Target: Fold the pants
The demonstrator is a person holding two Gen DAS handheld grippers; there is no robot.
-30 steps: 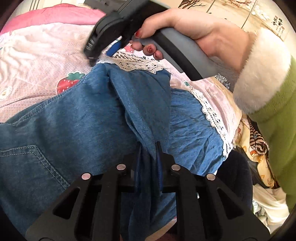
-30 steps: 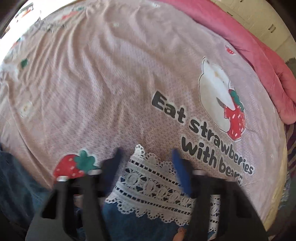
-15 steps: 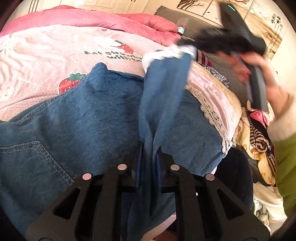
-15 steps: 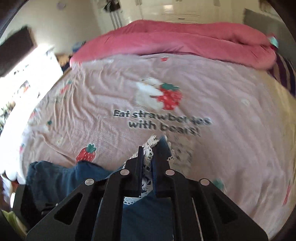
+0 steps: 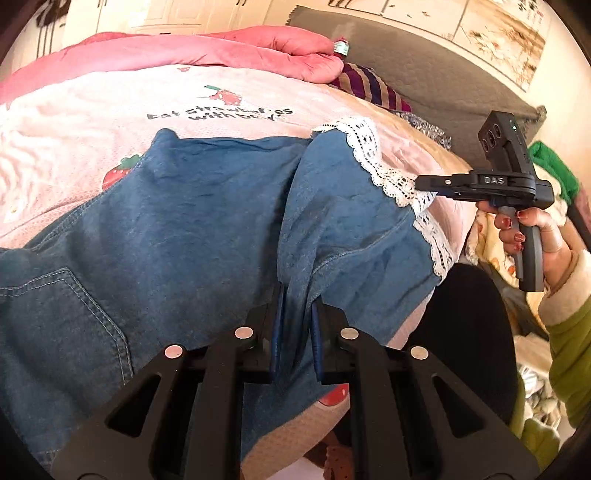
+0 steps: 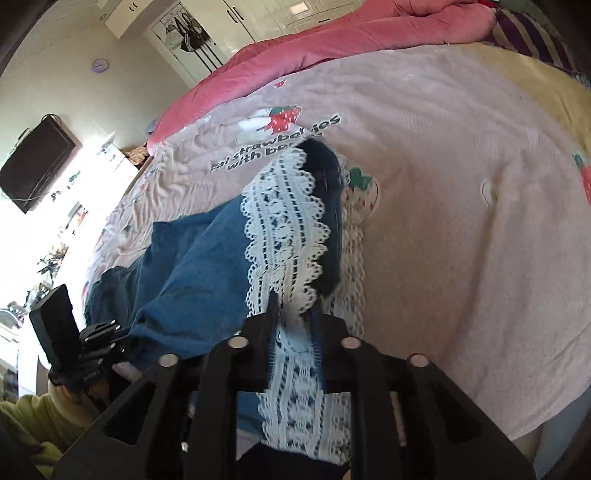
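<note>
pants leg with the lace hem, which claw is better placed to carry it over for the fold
Right. The right claw is shut on the lace hem, the leg's free end. The left claw pinches the pants mid-length, suited more to anchoring the fold line.

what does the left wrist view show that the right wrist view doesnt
Only the left wrist view shows the stitched back pocket of the blue denim pants, the grey padded headboard, and the right gripper from outside, gripping the white lace hem.

Only the right wrist view shows the black wall television, the white wardrobe doors and the left gripper's black body at the frame's left edge.

Both show the pink strawberry-print bedsheet, the rolled pink quilt, and each view's own gripper closed on the pants.
</note>
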